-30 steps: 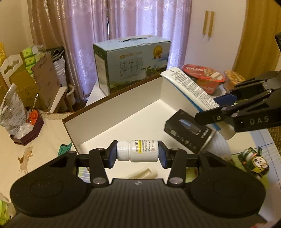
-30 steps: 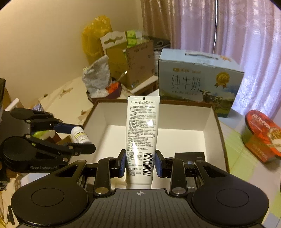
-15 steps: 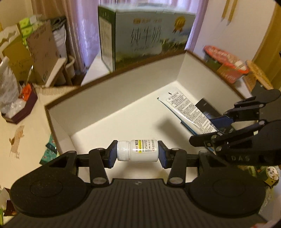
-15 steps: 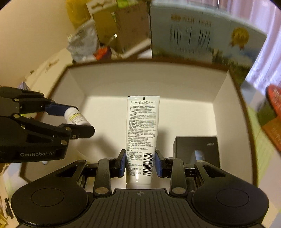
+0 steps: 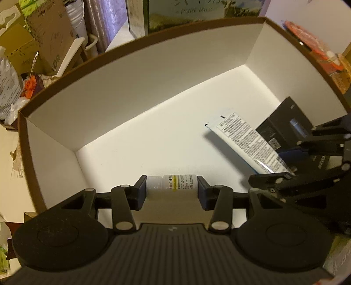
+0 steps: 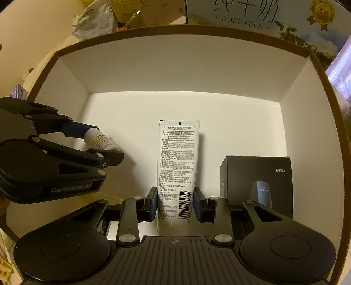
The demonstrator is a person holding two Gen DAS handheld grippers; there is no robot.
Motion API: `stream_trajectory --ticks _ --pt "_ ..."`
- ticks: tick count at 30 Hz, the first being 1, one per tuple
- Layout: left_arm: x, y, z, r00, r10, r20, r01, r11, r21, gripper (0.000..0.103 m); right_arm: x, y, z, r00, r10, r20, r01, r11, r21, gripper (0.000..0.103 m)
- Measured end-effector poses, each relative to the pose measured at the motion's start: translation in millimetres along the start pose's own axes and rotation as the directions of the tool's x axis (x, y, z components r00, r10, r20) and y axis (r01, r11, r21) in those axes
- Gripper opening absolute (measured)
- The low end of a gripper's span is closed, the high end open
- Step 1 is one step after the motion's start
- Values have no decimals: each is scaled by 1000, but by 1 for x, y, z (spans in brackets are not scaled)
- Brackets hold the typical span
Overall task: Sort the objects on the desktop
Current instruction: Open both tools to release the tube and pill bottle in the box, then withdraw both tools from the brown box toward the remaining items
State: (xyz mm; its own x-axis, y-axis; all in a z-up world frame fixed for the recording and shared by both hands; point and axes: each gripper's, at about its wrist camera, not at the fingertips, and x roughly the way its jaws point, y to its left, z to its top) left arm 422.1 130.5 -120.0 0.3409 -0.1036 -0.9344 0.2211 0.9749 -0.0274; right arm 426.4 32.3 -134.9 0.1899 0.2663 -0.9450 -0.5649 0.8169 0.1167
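My left gripper (image 5: 171,189) is shut on a small white pill bottle (image 5: 172,184), held sideways low inside a white-lined cardboard box (image 5: 136,72). In the right wrist view the same bottle (image 6: 99,140) shows at the left, clamped by the left gripper (image 6: 103,145). My right gripper (image 6: 175,202) is shut on a white printed tube (image 6: 178,157), which points into the box (image 6: 182,72) just above its floor. In the left wrist view the tube (image 5: 245,142) slants in from the right. A black product box (image 6: 256,177) lies on the box floor at the right.
A blue milk carton (image 6: 252,19) stands behind the box. Cardboard and bags (image 5: 33,43) are stacked to the left. A red-lidded food bowl (image 5: 307,41) sits outside the box at the right. The middle and back of the box floor (image 5: 153,136) show bare white.
Both grippers have sunk and tipped downward into the box, carrying the bottle and the tube. Each grip looks the same as before.
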Motion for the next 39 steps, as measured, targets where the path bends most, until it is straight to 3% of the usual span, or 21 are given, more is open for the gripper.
stream_trajectory --ticks 6,14,15,17,28,32,34,39 --pt "0 0 1 1000 16 2 -16 1000 7 43 3 -6 -3 1000 -13 -8 13 1000 10 30" --pt "-3 -3 0 999 29 20 -29 1000 11 54 -4 -11 -13 999 -29 14 29 1000 -5 33" --pt "-4 -3 0 999 31 22 -31 999 11 59 -6 -12 -14 999 -26 22 26 1000 0 35" --pt "-7 -3 -1 999 33 30 -33 999 17 69 -12 -14 -16 999 -10 39 10 1000 3 60" --pt "-25 -13 -12 998 24 61 -28 998 58 83 -53 -11 -28 993 -59 104 66 996 -59 100" --pt "-34 -19 -17 997 24 79 -29 997 65 87 -54 -11 -33 990 -73 122 78 996 -40 101" --pt "-39 -21 -19 995 36 90 -42 997 60 95 -48 -8 -30 989 -80 127 83 996 -21 101" --pt "-55 -23 -24 992 40 117 -46 998 52 97 -58 -6 -34 984 -104 145 106 994 -2 101"
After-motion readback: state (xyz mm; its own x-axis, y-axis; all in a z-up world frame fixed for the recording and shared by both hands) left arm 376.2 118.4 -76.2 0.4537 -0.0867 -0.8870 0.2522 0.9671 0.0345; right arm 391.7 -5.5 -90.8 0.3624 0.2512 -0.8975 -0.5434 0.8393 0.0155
